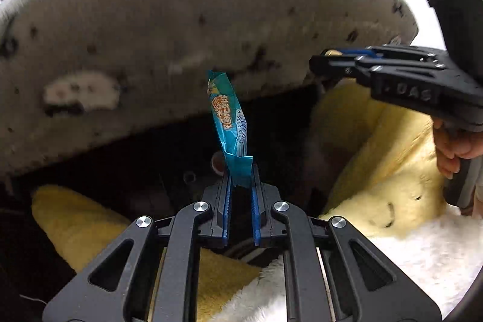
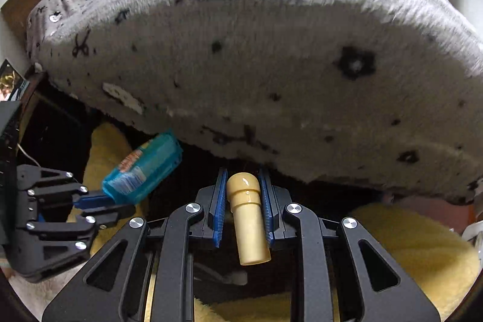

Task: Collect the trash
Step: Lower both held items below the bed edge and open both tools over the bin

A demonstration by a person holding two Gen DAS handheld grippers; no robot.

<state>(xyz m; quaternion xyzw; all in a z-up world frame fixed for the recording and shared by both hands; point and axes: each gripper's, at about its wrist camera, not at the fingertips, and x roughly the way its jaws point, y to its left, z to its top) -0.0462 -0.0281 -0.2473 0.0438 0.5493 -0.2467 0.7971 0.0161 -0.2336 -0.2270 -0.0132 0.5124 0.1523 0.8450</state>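
My left gripper is shut on the lower end of a teal snack wrapper, which stands up from the fingers in front of a grey patterned cushion. The wrapper also shows in the right wrist view, held by the left gripper. My right gripper is shut on a cream plastic tube-shaped piece, gripped at its wider top, its open end pointing back toward the camera. The right gripper also shows in the left wrist view, at the right.
The grey cushion with black prints fills the upper half of both views. Yellow fleece fabric lies below and to the right, white fluffy fabric at the lower right. A dark gap lies under the cushion.
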